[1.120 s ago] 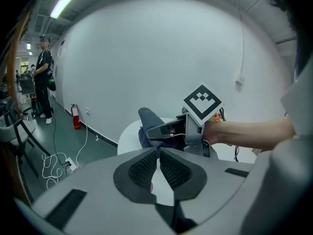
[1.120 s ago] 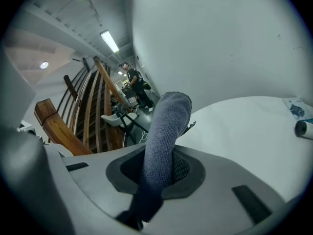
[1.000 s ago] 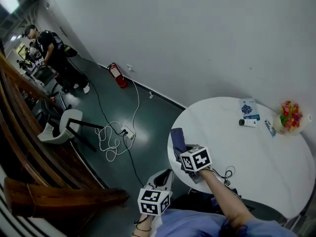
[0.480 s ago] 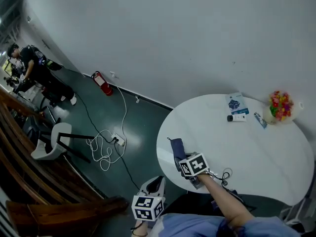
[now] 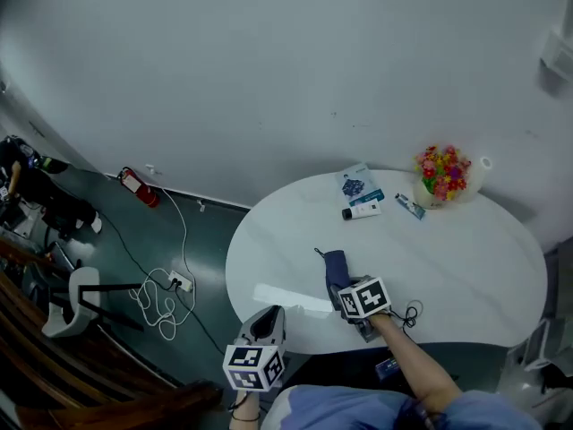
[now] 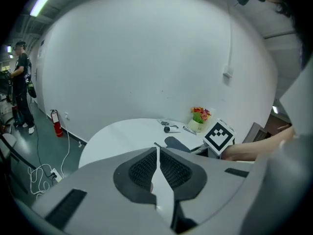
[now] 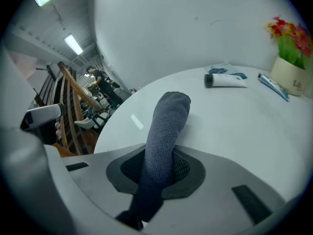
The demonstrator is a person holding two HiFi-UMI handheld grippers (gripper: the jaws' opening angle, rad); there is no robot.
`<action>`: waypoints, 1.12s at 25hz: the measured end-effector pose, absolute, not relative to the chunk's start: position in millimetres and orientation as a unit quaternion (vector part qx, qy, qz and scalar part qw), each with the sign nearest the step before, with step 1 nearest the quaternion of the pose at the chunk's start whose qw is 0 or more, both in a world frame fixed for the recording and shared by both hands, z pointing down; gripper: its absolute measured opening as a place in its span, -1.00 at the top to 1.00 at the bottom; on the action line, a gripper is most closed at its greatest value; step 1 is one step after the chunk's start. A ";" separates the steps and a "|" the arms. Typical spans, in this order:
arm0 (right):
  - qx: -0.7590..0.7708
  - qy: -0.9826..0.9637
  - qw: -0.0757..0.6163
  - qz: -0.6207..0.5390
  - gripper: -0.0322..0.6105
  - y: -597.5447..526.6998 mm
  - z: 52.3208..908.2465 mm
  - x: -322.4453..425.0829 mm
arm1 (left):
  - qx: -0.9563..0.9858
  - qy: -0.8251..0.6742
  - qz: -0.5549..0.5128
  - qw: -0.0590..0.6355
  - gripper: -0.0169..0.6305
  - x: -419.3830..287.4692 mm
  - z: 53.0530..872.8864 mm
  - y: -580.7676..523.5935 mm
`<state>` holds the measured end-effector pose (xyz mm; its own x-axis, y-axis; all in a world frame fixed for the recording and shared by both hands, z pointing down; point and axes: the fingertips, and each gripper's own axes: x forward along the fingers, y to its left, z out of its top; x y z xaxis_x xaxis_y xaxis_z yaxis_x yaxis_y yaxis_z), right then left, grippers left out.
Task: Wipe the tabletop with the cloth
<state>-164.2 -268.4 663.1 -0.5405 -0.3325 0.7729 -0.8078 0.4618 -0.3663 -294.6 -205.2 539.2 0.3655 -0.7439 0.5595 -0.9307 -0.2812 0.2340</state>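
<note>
A dark blue-grey cloth (image 5: 335, 267) lies stretched on the round white table (image 5: 448, 258), near its front middle. My right gripper (image 5: 345, 296) is shut on the cloth's near end, low over the tabletop. In the right gripper view the cloth (image 7: 168, 121) runs out from between the jaws of the right gripper (image 7: 159, 173) and droops onto the table (image 7: 234, 126). My left gripper (image 5: 270, 319) hangs off the table's front left edge. Its jaws are shut on nothing in the left gripper view (image 6: 157, 153), which also shows the cloth (image 6: 175, 143).
A flower pot (image 5: 444, 174), a booklet (image 5: 355, 184), a white tube (image 5: 363, 210) and a small tube (image 5: 410, 207) sit at the table's far side. A thin cable (image 5: 408, 313) lies by my right wrist. On the floor to the left are a fire extinguisher (image 5: 137, 185), a power cord (image 5: 164, 299) and a chair (image 5: 76, 301).
The head view has swung right, bringing the table to the middle. My right gripper has drawn the cloth from the table's left edge further in over the tabletop. The left gripper stays off the table.
</note>
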 end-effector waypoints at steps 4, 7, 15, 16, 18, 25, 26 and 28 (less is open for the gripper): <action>0.401 -0.773 0.306 0.385 0.68 -267.0 660.0 -85.5 | 0.802 -0.501 0.178 0.273 0.88 -233.4 540.4 -212.6; 0.427 -0.758 0.299 0.391 0.68 -264.3 659.1 -27.5 | 0.816 -0.477 0.186 0.270 0.88 -183.6 541.2 -218.0; 0.505 -0.707 0.281 0.408 0.68 -238.7 659.0 139.5 | 0.861 -0.394 0.196 0.256 0.88 -37.0 537.4 -215.2; 0.515 -0.699 0.279 0.410 0.68 -233.9 659.1 160.7 | 0.866 -0.383 0.197 0.255 0.88 -17.6 536.9 -213.2; 0.533 -0.684 0.275 0.415 0.68 -223.5 659.9 202.1 | 0.877 -0.358 0.197 0.252 0.88 22.2 533.9 -206.6; 0.593 -0.632 0.242 0.436 0.68 -188.8 663.5 334.7 | 0.910 -0.273 0.202 0.236 0.88 152.9 528.7 -173.3; 0.601 -0.625 0.237 0.439 0.68 -183.1 663.3 352.3 | 0.913 -0.263 0.203 0.235 0.88 168.4 527.5 -167.2; 0.617 -0.610 0.229 0.441 0.68 -172.3 663.1 387.1 | 0.920 -0.243 0.205 0.230 0.88 196.2 524.8 -155.8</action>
<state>387.1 -172.3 663.1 -0.1337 -0.5506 0.8240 -0.9549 -0.1507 -0.2557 196.2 -155.8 524.8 0.7982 -0.3531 0.4881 -0.5411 -0.7764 0.3231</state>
